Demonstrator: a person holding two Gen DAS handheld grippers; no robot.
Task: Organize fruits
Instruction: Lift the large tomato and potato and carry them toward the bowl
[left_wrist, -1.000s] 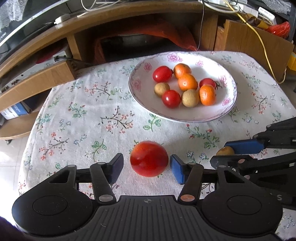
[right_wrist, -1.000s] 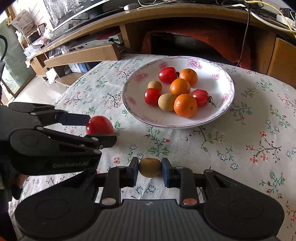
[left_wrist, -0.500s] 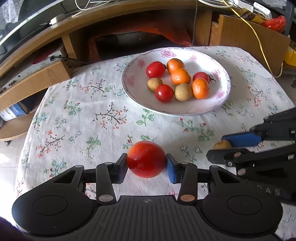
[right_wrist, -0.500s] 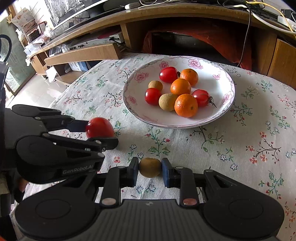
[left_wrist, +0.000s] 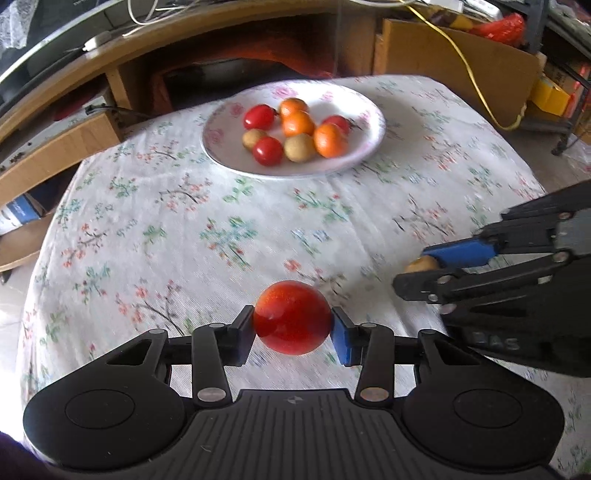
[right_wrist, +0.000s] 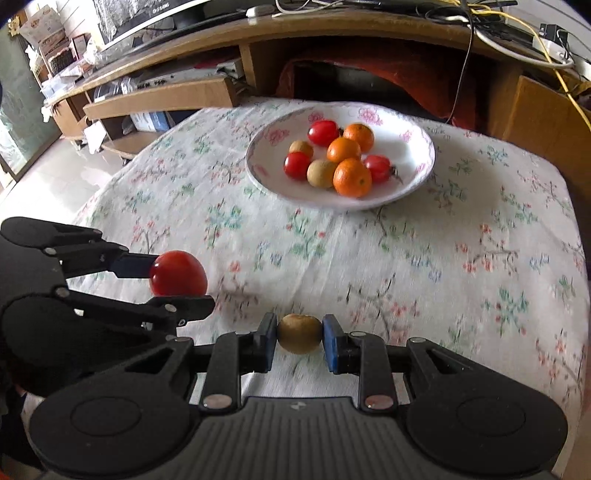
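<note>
2 grippers hang over the table, each clamped on a fruit. The left gripper (left_wrist: 292, 329) has just been closing its jaws, and its blue pads now press on a glossy, round red tomato (left_wrist: 292, 316). The right gripper (right_wrist: 299, 339) pinches a small, dull brown longan (right_wrist: 299, 333) between its blue pads. Both fruits are off the cloth, near the table's front edge and well apart from the plate.

Under them lies a white tablecloth (right_wrist: 424, 266), a woven fabric printed with small pink, green and blue flower sprigs, draped over a rounded table. Farther back stands a shallow white plate (right_wrist: 419, 173) with pink roses on its rim, holding 3 smooth red tomatoes, 3 dimpled oranges and 2 brown longans bunched together.

Behind the table runs a curved wooden desk (right_wrist: 332, 35) with open shelves, loose white and yellow cables on top, and an orange-red cloth in the dark recess below.
</note>
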